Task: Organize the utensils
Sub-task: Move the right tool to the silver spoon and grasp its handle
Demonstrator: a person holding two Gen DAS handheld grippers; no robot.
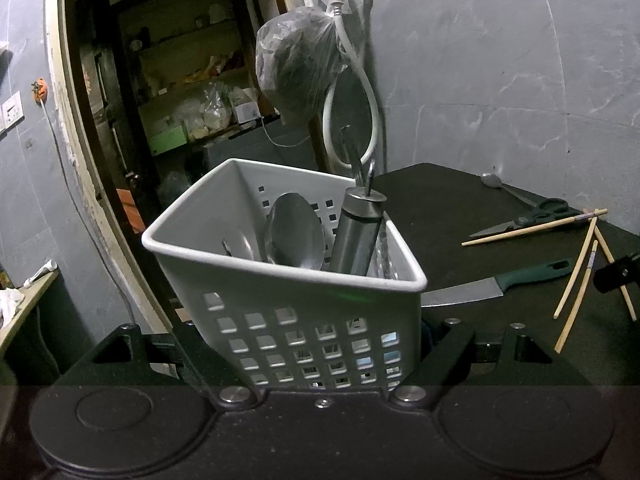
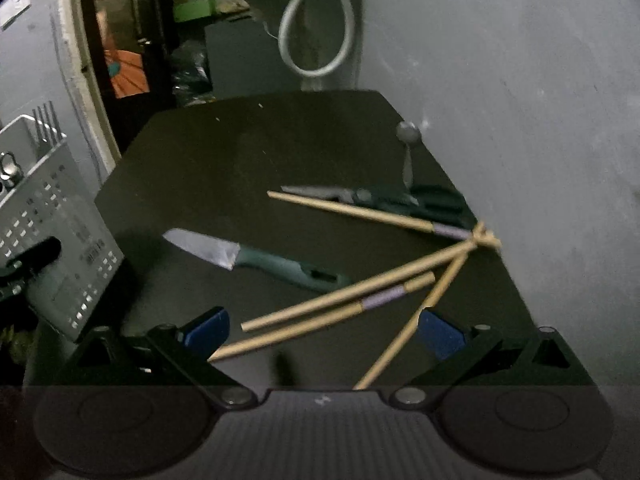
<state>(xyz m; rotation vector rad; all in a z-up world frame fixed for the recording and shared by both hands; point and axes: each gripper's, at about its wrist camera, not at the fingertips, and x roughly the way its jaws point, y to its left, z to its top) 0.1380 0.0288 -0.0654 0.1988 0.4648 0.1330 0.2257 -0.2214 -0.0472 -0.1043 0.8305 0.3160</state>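
Observation:
My left gripper (image 1: 304,344) is shut on a white perforated basket (image 1: 280,312), gripping its lower walls. Inside stand a large steel spoon (image 1: 296,232), a steel cylinder tool (image 1: 358,236) and forks. In the right wrist view the basket (image 2: 52,216) is at the left edge. My right gripper (image 2: 324,334) hangs open, its blue pads (image 2: 208,332) apart, just above several wooden chopsticks (image 2: 340,296) on the dark table (image 2: 240,152). A green-handled knife (image 2: 256,258), scissors (image 2: 380,196) and a small spoon (image 2: 408,148) lie beyond.
The table stands against a grey marbled wall (image 1: 500,60) on the right. A tap with a white hose (image 1: 372,92) and a hanging plastic bag (image 1: 296,64) are behind the basket. A doorway to storage shelves (image 1: 180,80) opens at the left.

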